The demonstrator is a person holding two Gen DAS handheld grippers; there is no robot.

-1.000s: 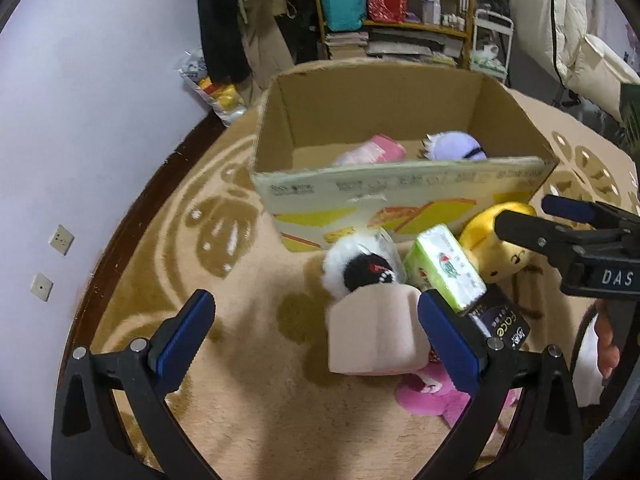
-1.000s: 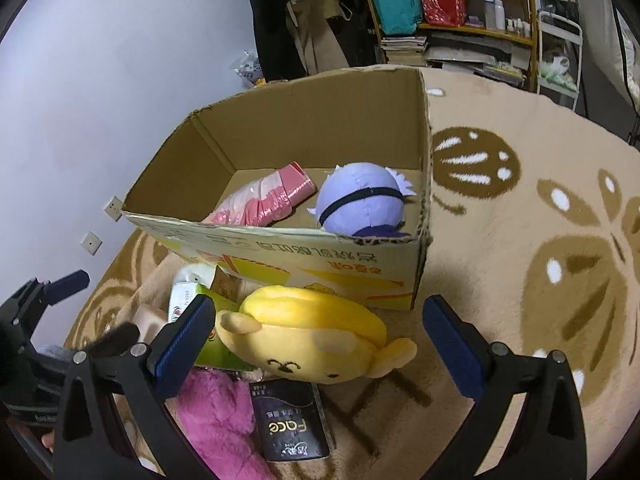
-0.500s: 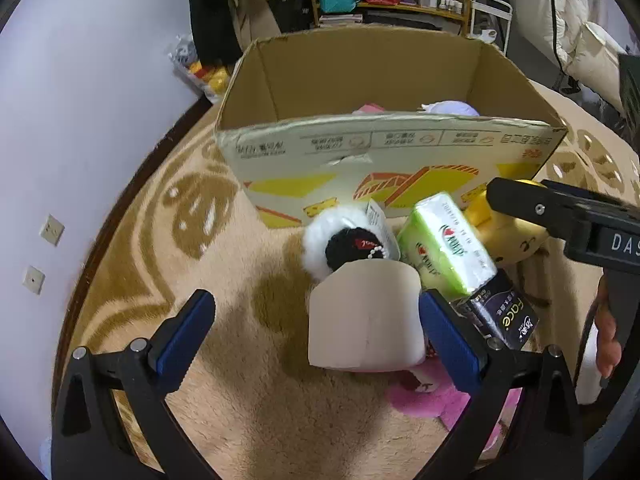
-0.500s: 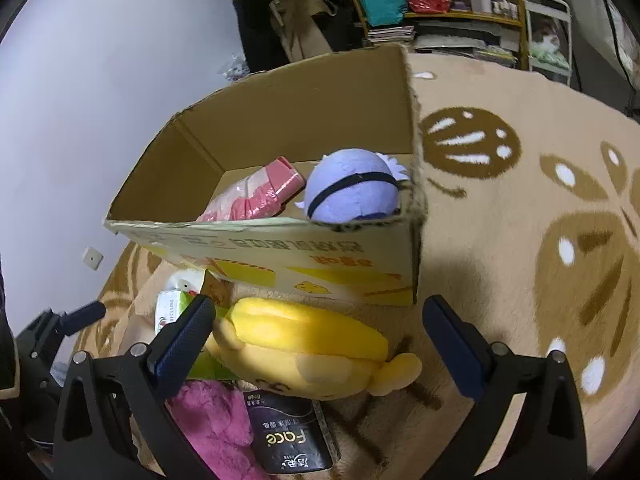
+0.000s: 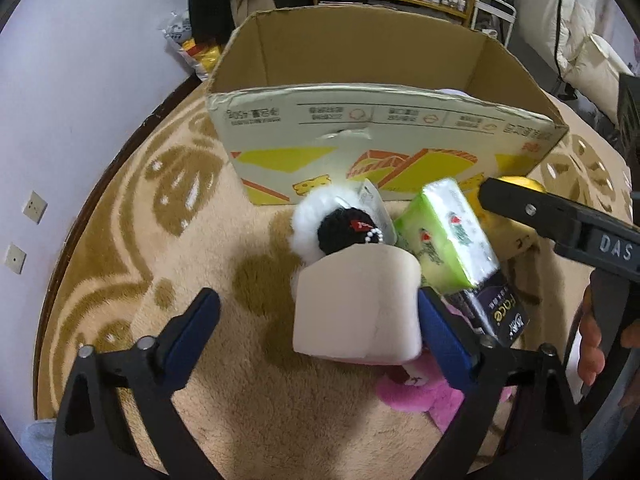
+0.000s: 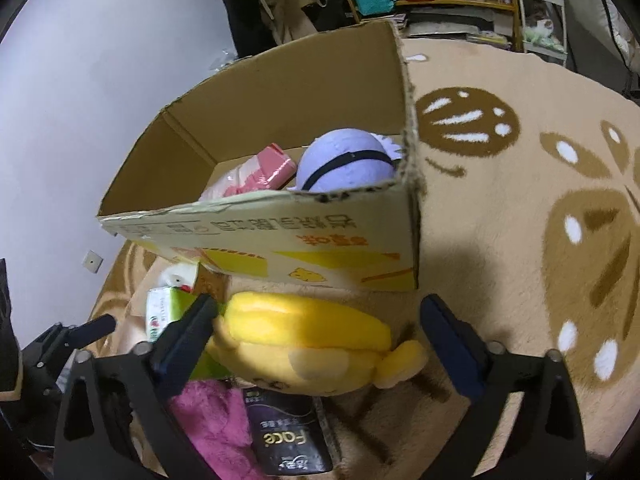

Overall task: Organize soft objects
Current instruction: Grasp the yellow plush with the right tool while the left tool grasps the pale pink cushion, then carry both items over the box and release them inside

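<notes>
Right now my left jaws (image 5: 320,334) stand wide and have just been closing in a little, with the pale beige foam block (image 5: 356,306) between them: the right pad looks to be right against the block's side, while the left pad is well clear of it, so nothing is gripped. Behind the block, a white-and-black fluffy plush (image 5: 340,226) leans near the front wall of the cardboard box (image 5: 360,148), and just beside it lies a green tissue pack (image 5: 448,234), tilted over a dark sachet marked "Face" (image 5: 496,308). A pink plush (image 5: 420,390) pokes out from under the block's near corner. All of it sits on a beige rug with brown patterns (image 5: 200,280). My right jaws (image 6: 318,330) are also spread wide and have just been narrowing slightly, straddling the yellow plush (image 6: 316,344) that lies on its side in front of the box; the left pad sits at the plush's end and may touch it, I cannot tell, and the right pad is apart from it, so it is not held. Inside the box rest a lavender round plush with a black band (image 6: 344,164) and a pink-and-white packet (image 6: 260,174), side by side against the near wall.
</notes>
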